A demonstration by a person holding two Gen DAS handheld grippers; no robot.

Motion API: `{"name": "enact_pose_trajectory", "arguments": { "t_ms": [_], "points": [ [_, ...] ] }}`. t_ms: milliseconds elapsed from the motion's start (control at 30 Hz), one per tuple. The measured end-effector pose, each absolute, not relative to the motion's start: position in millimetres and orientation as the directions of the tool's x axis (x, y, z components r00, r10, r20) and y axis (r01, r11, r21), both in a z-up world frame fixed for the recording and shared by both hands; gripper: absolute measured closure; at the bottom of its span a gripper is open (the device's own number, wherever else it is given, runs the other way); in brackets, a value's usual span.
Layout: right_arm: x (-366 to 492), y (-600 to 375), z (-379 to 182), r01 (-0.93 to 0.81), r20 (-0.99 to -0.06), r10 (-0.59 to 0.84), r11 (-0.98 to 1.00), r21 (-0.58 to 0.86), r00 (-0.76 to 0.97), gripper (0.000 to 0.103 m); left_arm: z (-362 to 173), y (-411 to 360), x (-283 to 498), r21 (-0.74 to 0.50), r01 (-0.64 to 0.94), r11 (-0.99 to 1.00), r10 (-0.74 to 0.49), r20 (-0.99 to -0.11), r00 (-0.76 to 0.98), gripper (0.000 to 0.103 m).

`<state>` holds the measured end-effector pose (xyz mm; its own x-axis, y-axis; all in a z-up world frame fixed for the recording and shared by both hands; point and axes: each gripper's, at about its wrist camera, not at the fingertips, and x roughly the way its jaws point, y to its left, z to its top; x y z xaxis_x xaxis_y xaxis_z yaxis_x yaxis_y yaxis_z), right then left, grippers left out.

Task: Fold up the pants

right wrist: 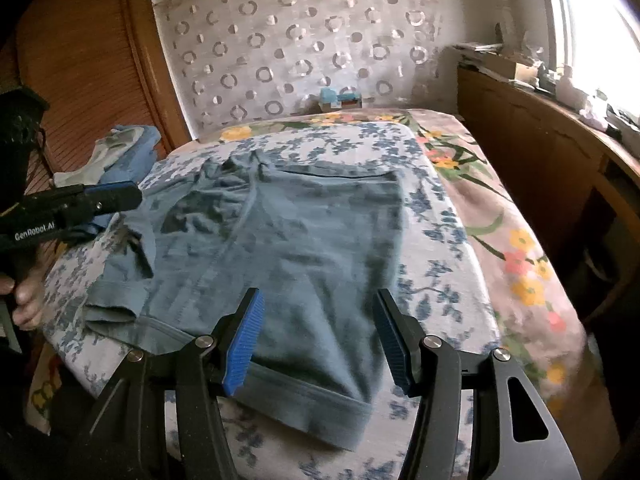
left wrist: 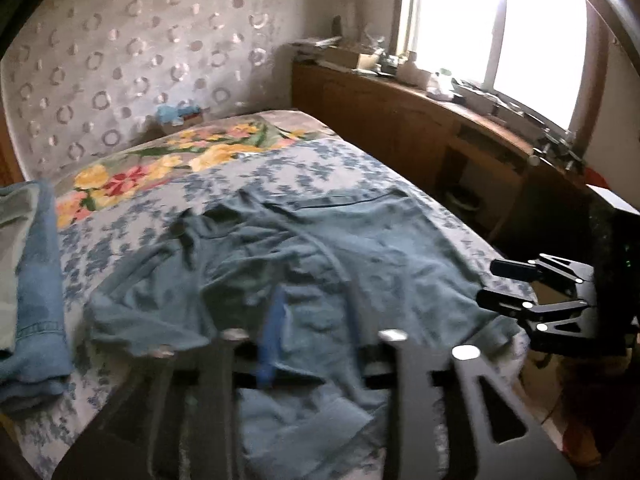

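**Blue pants lie spread on the floral bed**

The blue-grey pants lie centre frame on the blue-flowered bedspread. The right gripper stands wide above their near hem, gripping nothing. The left gripper, at the left edge, shows its fingers parted, nothing between them. Folded jeans sit far left.

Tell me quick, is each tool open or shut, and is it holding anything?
Left tool: cannot tell; nothing visibly held.
Right tool: open, empty, above the grey-blue fabric pants.
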<state>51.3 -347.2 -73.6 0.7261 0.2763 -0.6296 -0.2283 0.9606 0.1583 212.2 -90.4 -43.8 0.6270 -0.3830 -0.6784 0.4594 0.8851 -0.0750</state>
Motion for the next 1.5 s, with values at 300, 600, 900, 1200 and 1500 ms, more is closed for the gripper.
{"name": "enact_pose_trajectory", "arguments": {
  "t_ms": [300,600,900,1200,1500],
  "points": [
    [62,-308,-79,-0.313,-0.623,0.356,0.932,0.183,0.697,0.045,-56,-42,212,-0.077,0.367,0.927,-0.318,-0.681,0.660,0.028],
    [75,-251,-88,-0.454,-0.626,0.476,0.866,0.211,0.617,0.062,-71,4,192,-0.086,0.297,0.951,-0.272,-0.689,0.672,0.028],
    [86,-212,-105,-0.518,-0.669,0.501,0.832,0.197,0.549,0.077,-85,23,179,-0.111,0.267,0.957,-0.266,-0.697,0.666,0.028],
    [93,-206,-109,-0.518,-0.685,0.491,0.834,0.190,0.538,0.087,-91,26,175,-0.125,0.263,0.957,-0.272,-0.702,0.658,0.028],
    [76,-229,-78,-0.519,-0.573,0.530,0.831,0.202,0.625,0.096,-90,19,172,-0.122,0.278,0.953,-0.282,-0.700,0.656,0.028]
  ]
}}
